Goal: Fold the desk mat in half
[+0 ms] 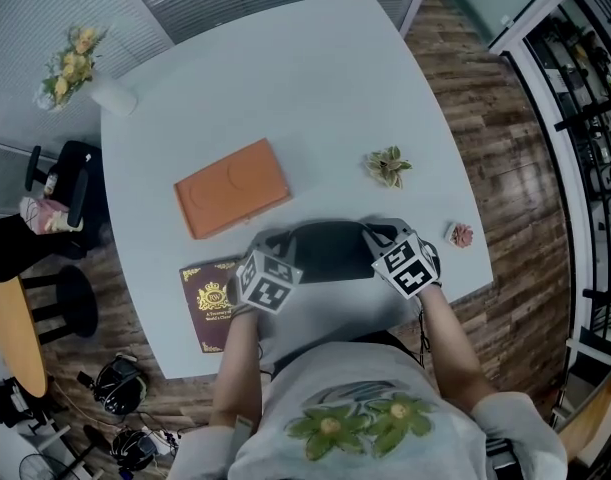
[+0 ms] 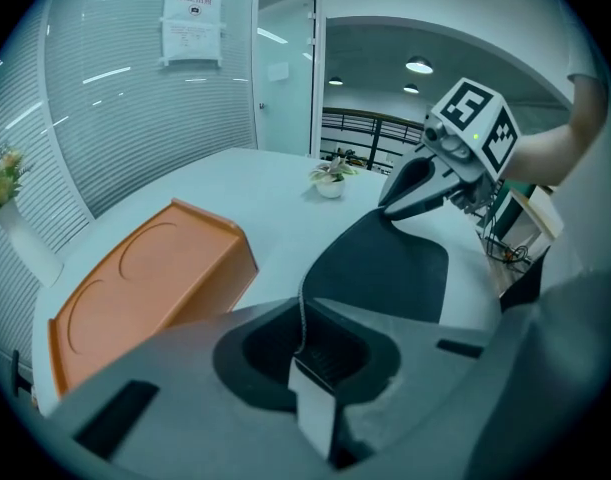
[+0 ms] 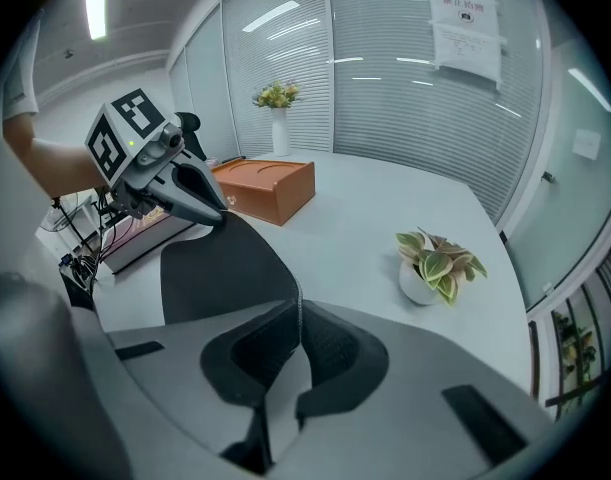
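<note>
While both grippers pinched it, the thin black flexible desk mat [image 1: 330, 250] spanned the gap between them above the white rounded surface [image 1: 315, 78]. Well off to the left of the left gripper and far beyond it stood a white vase of yellow flowers [image 1: 80, 68]. A maroon booklet with gold print [image 1: 207, 303] lay just left of that gripper, and an orange rectangular box [image 1: 232, 187] sat on the surface a little beyond it. The left gripper [image 2: 303, 333] was closed narrow on one corner of the mat, whose edge ran up into its jaws. The right gripper [image 3: 297, 313] was clamped just as tight on the opposite corner. Beyond the right gripper stood a small white-potted plant with green and pink leaves [image 3: 440, 263], and a small pink object [image 1: 461, 234] lay just to its right.
</note>
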